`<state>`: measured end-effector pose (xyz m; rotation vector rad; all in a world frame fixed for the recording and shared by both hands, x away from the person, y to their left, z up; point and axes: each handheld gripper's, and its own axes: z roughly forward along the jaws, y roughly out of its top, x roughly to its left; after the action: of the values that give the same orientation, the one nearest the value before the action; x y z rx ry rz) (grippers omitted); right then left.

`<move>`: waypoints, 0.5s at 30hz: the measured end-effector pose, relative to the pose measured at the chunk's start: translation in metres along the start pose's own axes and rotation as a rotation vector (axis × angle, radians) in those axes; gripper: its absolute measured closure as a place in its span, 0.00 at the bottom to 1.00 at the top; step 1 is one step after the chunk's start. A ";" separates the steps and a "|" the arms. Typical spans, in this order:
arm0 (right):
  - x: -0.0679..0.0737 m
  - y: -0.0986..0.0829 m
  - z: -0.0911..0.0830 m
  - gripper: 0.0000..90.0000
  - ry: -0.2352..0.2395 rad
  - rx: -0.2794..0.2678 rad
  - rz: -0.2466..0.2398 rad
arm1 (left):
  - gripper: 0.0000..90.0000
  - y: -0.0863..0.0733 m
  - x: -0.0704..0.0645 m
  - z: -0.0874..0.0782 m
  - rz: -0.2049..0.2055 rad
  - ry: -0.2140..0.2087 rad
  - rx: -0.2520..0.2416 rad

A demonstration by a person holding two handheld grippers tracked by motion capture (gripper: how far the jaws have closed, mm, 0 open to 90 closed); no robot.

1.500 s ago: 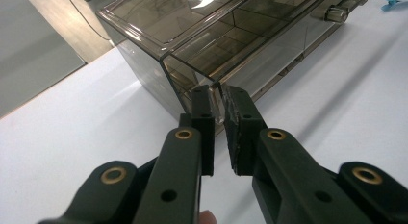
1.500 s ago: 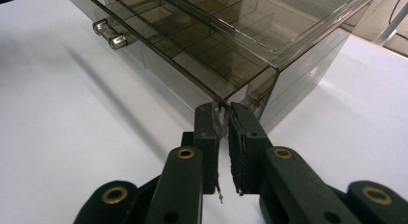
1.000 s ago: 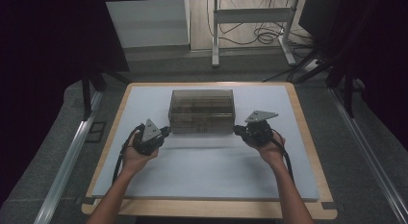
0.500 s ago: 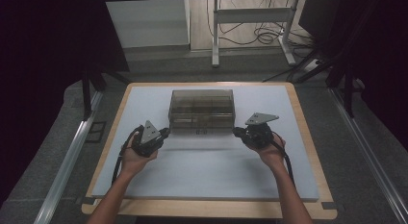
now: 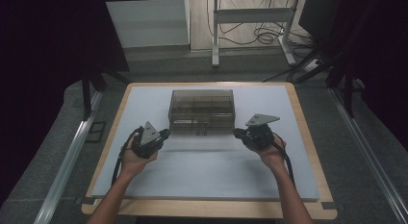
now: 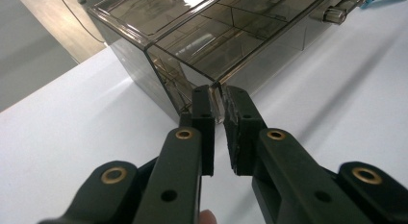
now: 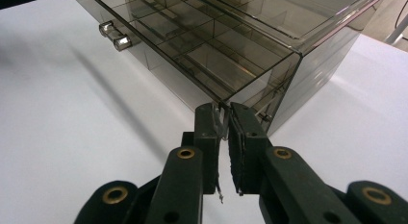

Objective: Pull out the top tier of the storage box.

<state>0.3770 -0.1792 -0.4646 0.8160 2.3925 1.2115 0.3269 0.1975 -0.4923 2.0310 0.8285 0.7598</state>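
Note:
A smoky see-through drawer box stands on the white mat at the middle of the table. My left gripper is at its front left corner and my right gripper at its front right corner. In the left gripper view the jaws stand almost together, pinching the corner edge of the box. In the right gripper view the jaws pinch the other front corner of the box the same way. Small clear drawer handles stick out from the front.
The mat lies on a wooden tabletop with a narrow bare rim. A metal stand with cables is on the floor beyond the table. Rails run along the floor at both sides.
Hardly anything differs: both grippers stay at the box's front corners, and the box sits in the same place.

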 end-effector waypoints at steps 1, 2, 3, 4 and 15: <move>0.000 0.000 0.000 0.90 0.000 -0.002 -0.001 | 0.93 0.000 0.000 0.000 0.000 -0.001 0.000; 0.001 0.000 0.000 0.90 0.000 -0.002 0.000 | 0.93 0.000 0.000 0.000 -0.001 0.000 0.000; 0.001 0.000 0.000 0.90 0.001 -0.003 -0.001 | 0.93 -0.001 0.000 0.000 -0.005 -0.001 -0.004; 0.001 -0.001 -0.001 0.90 0.002 -0.003 -0.001 | 0.93 -0.001 0.000 -0.001 -0.001 -0.002 0.001; 0.004 -0.003 -0.002 0.90 0.008 -0.008 -0.007 | 0.93 -0.004 -0.003 -0.004 -0.006 -0.006 -0.004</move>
<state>0.3719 -0.1799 -0.4662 0.8020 2.3930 1.2228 0.3210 0.1986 -0.4941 2.0251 0.8287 0.7509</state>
